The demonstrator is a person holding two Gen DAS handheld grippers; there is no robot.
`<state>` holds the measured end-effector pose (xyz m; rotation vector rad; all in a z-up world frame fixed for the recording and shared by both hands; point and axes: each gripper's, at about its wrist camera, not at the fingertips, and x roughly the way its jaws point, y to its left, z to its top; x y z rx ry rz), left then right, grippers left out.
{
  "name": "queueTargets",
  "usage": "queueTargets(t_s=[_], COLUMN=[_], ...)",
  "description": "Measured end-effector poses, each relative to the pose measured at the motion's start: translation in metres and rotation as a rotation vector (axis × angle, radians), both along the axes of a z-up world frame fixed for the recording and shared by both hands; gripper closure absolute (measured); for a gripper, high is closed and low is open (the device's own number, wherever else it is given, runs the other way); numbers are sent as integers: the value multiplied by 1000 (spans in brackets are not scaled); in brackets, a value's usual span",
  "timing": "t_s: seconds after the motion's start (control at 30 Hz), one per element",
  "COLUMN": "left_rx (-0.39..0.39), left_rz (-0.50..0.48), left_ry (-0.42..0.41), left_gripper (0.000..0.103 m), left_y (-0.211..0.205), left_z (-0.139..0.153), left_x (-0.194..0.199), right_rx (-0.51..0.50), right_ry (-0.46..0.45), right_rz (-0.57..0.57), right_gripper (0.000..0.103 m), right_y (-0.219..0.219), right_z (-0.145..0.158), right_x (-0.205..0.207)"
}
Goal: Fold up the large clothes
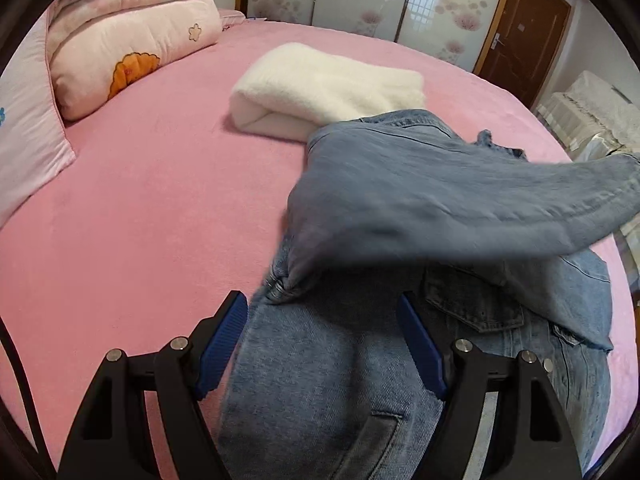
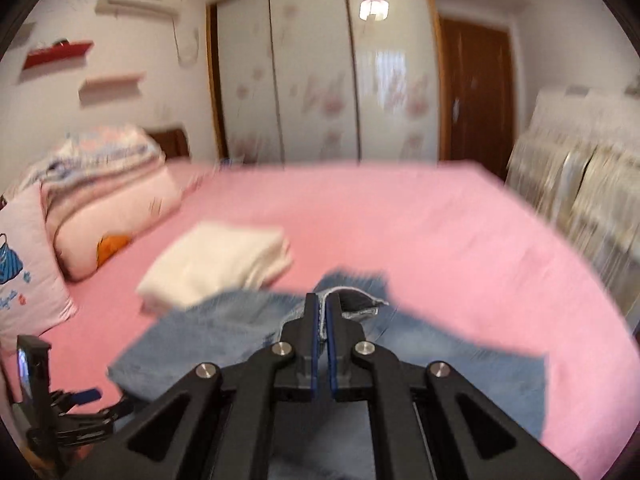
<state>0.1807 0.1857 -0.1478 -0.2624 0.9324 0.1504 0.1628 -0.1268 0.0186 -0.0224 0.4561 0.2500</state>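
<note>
The left gripper [image 1: 322,344] is hovering with jaws spread over the denim jacket [image 1: 320,380] lying lower centre on the pink bed [image 1: 140,200]. The right gripper [image 2: 322,320] is pinching a lifted jacket sleeve [image 2: 352,304] (motion-blurred), its end cut off at right in the left view.

Matt blue denim jacket [image 1: 460,208], fluffy white blanket [image 1: 328,84], soft pink bedsheet [image 1: 140,208]

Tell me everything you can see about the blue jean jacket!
The denim jacket is light blue, faded, with stitched pockets and a metal button. It lies spread on the pink bed, beside a folded white blanket. One part is lifted in the air, pinched in the shut right gripper. The open left gripper hangs over it.
</note>
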Motion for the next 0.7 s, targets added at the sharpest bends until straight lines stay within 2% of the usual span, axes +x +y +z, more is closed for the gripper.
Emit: queueTargets(t_s=[0.07,0.1,0.13,0.2,0.23,0.27,0.3,0.33,0.37,0.43,0.53,0.7], left_rx=[13,16,19,24,28,33,35,30,16,-18,-61,-98], left_rz=[-12,-18,-26,-42,-51,-59,-67,-78,-91,-107,-96,1], left_ry=[37,52,69,93,99,101,97,92,81,54,9,22], left_gripper=[27,27,27,27,27,27,27,27,27,27,27,27], left_y=[-4,-5,-7,-10,-11,-12,-12,-11,-10,-4,9,32], left_z=[-9,-13,-17,-22,-23,-22,-21,-18,-15,-8,4,4], left_x=[2,3,4,5,5,5,4,3,2,3,10,44], right_rx=[-28,-53,-81,-156,-163,-133,-39,42,108,182,229,291], right_ry=[3,54,127,351,470,547,621,656,681,691,669,655], right_rz=[-61,-100,-138,-244,-278,-288,-283,-273,-268,-263,-242,-203], right_gripper=[99,99,97,97,97,97,97,94,86,75,60,58], right_y=[-18,-25,-30,-47,-58,-68,-82,-92,-99,-107,-102,-91], right_z=[-10,-23,-39,-87,-112,-128,-144,-152,-158,-163,-162,-162], right_x=[-4,2,10,31,38,39,36,32,29,25,22,43])
